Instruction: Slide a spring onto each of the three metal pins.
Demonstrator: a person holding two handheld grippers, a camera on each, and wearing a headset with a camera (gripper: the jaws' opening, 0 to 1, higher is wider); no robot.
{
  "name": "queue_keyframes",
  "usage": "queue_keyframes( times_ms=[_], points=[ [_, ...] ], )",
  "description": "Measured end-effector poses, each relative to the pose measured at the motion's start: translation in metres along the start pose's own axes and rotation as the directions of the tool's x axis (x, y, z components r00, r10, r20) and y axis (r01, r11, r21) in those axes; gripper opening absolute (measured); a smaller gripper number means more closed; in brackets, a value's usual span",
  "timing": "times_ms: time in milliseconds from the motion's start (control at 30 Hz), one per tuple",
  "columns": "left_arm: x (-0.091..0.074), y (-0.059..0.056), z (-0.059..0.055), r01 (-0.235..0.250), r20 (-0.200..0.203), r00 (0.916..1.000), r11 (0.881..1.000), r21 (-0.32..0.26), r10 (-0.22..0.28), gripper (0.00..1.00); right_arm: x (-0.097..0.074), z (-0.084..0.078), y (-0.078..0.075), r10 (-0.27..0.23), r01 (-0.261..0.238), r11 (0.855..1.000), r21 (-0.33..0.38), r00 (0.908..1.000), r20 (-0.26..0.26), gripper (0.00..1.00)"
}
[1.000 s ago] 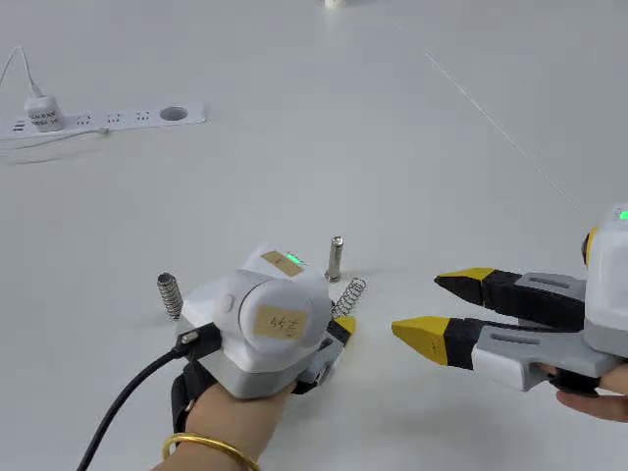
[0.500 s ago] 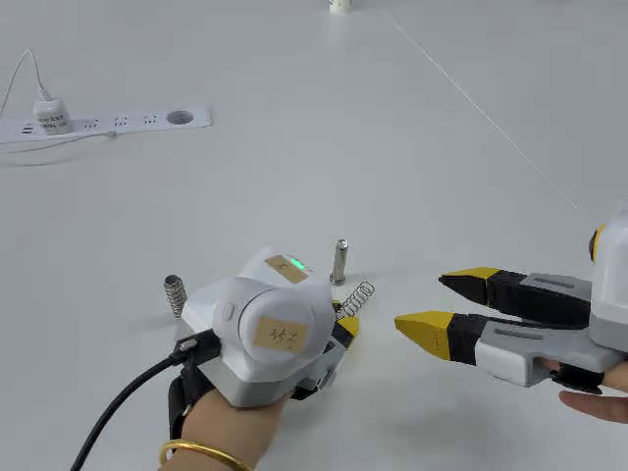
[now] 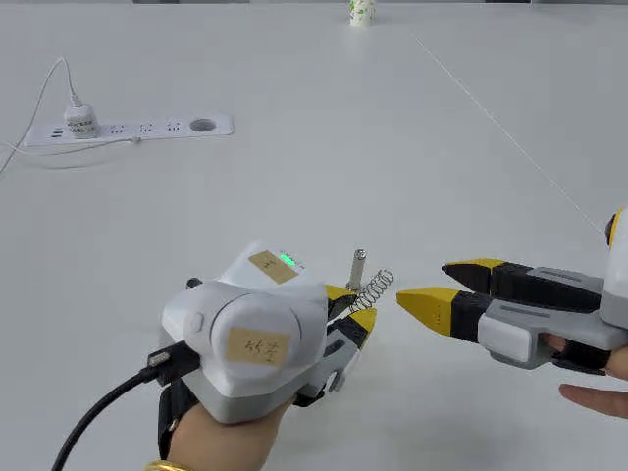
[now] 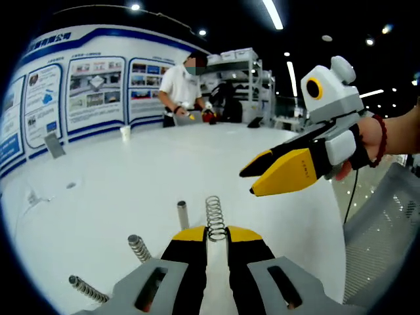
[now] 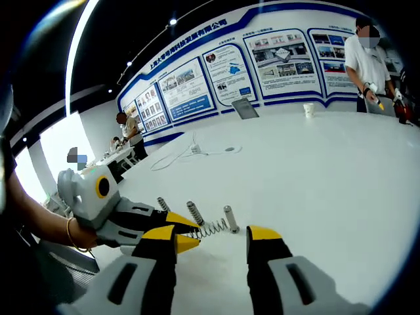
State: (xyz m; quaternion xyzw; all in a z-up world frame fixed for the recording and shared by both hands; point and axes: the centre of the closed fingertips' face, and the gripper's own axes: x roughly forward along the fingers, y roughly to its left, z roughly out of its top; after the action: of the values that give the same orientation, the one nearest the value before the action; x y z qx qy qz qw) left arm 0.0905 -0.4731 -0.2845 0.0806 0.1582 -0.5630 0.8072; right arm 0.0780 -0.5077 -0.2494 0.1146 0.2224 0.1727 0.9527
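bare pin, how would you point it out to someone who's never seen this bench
On the white workbench, look just beyond the left gripper, which holds a spring. The bare pin stands upright there, smooth and uncovered; the other two pins already wear springs.

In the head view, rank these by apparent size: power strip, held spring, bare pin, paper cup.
Largest: power strip, clearly.
Next: spring in the left gripper and bare pin, which look about alike.
Smallest: paper cup, though it is far off and cut by the frame.
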Motion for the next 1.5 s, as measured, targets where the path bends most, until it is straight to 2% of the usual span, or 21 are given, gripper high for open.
queue_keyframes(
  times_ms=[100,167,333,467,533,733,933,967,1067,1100,1167,1233,1300,1500],
  points=[
    [-0.006,-0.001,0.011,0.011,0.059,0.9982,0.999,-0.044,-0.008,0.1,0.001,0.008,0.004,0.017,-0.019,0.998,0.053,0.9993,0.032,0.43],
    [-0.009,-0.003,0.016,0.023,0.083,0.9964,0.998,-0.066,-0.017,0.11,0.002,0.01,0.005,0.027,-0.03,0.996,0.086,0.9988,0.042,0.42],
    [-0.017,-0.008,0.026,0.045,0.137,0.99,0.997,-0.064,-0.036,0.11,0.001,0.018,0.01,0.049,-0.058,0.989,0.133,0.9964,0.07,0.38],
    [-0.022,-0.012,0.034,0.069,0.19,0.9803,0.995,-0.069,-0.055,0.11,0.0,0.02,0.015,0.078,-0.092,0.979,0.183,0.9937,0.081,0.32],
    [-0.024,-0.013,0.034,0.074,0.197,0.9786,0.995,-0.07,-0.059,0.11,0.0,0.021,0.018,0.096,-0.112,0.973,0.203,0.9917,0.086,0.31],
    [-0.031,-0.014,0.04,0.093,0.25,0.966,0.991,-0.092,-0.067,0.11,0.0,0.022,0.025,0.13,-0.153,0.952,0.266,0.9864,0.1,0.29],
    [-0.036,-0.014,0.047,0.11,0.276,0.9579,0.989,-0.102,-0.078,0.11,0.0,0.025,0.031,0.158,-0.185,0.939,0.29,0.9809,0.114,0.27],
    [-0.037,-0.015,0.05,0.114,0.289,0.9539,0.988,-0.102,-0.081,0.11,0.0,0.025,0.032,0.163,-0.19,0.938,0.291,0.98,0.114,0.27],
    [-0.04,-0.016,0.054,0.123,0.304,0.9487,0.987,-0.107,-0.085,0.1,0.001,0.028,0.034,0.171,-0.203,0.929,0.31,0.977,0.127,0.25],
    [-0.04,-0.017,0.055,0.127,0.304,0.9483,0.986,-0.105,-0.09,0.1,0.001,0.029,0.035,0.178,-0.214,0.921,0.327,0.9746,0.136,0.25],
    [-0.04,-0.017,0.055,0.127,0.307,0.9475,0.987,-0.101,-0.09,0.1,0.0,0.031,0.035,0.181,-0.22,0.917,0.332,0.9729,0.144,0.23],
    [-0.04,-0.017,0.054,0.126,0.303,0.9488,0.986,-0.105,-0.089,0.1,0.0,0.031,0.036,0.181,-0.219,0.919,0.329,0.9731,0.143,0.21],
    [-0.04,-0.017,0.053,0.124,0.296,0.9509,0.987,-0.102,-0.089,0.1,0.0,0.033,0.035,0.176,-0.213,0.926,0.312,0.9739,0.143,0.18],
    [-0.039,-0.017,0.051,0.122,0.285,0.9544,0.987,-0.106,-0.088,0.1,0.001,0.035,0.036,0.183,-0.22,0.925,0.309,0.9724,0.145,0.14]
  ],
)
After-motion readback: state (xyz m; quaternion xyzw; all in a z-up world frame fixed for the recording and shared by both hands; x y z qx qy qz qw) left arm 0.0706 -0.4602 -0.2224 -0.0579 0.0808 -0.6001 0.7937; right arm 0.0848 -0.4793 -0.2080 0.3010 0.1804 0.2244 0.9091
